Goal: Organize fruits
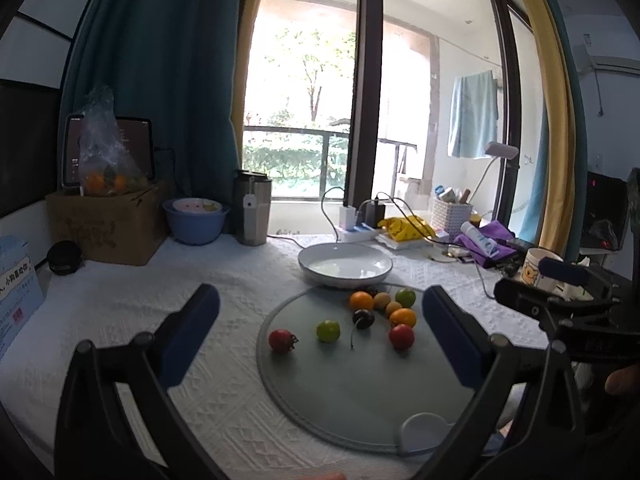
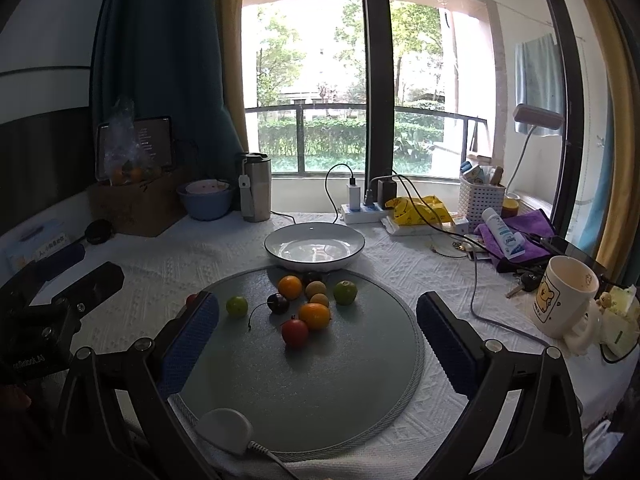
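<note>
From the left wrist camera, the left gripper (image 1: 320,320) hangs above the white textured tablecloth (image 1: 132,300) with its blue-padded jaws spread wide and nothing between them. Beyond them lies a round grey-green mat (image 1: 340,392) carrying the small fruits: a red cherry tomato (image 1: 282,340) alone at the left, a green round fruit (image 1: 328,331), a dark cherry with a long stem (image 1: 363,318), another red tomato (image 1: 401,336), and a cluster of orange (image 1: 361,301), tan and green ones at the far edge. Just behind the mat sits an empty white shallow bowl with a dark rim (image 1: 345,266). The right gripper (image 1: 560,288) shows at the right edge.

From the right wrist camera, the right gripper (image 2: 318,324) also hovers with jaws wide apart, holding nothing. The same fruits lie on the mat's far half, the white bowl touching its far edge. A white bear-print mug (image 2: 564,300) stands well to the right, and a steel tumbler (image 2: 256,192) stands by the window.
</note>
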The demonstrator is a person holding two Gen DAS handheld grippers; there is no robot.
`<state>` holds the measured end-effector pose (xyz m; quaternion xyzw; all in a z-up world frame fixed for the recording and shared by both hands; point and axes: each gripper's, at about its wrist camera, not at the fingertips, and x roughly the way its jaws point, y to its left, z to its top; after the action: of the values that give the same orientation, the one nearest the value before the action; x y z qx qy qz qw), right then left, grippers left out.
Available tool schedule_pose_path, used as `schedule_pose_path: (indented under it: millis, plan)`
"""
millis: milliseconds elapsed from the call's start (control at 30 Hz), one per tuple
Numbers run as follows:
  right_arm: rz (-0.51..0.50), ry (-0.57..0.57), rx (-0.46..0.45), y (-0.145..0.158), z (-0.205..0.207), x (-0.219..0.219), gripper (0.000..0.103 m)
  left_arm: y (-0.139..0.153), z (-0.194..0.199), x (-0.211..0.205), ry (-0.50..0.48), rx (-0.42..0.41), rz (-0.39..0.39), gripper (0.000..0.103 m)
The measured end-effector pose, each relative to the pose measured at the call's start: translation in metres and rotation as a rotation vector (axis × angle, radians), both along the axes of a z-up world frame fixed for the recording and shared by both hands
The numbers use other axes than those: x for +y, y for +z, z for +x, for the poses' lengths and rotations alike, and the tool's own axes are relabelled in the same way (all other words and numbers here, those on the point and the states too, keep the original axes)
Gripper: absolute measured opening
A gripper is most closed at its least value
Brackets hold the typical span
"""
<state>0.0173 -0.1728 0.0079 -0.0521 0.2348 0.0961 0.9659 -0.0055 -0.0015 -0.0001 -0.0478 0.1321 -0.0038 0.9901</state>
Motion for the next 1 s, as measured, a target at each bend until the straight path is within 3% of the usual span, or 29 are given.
schedule_pose_path:
  millis: [1000]
  plan:
    - [-0.005, 0.007, -0.002, -0.0011, -0.0019, 0.0035, 0.101, 0.001, -0.0023, 0.0019, 0.001, -0.004, -0.003, 0.102]
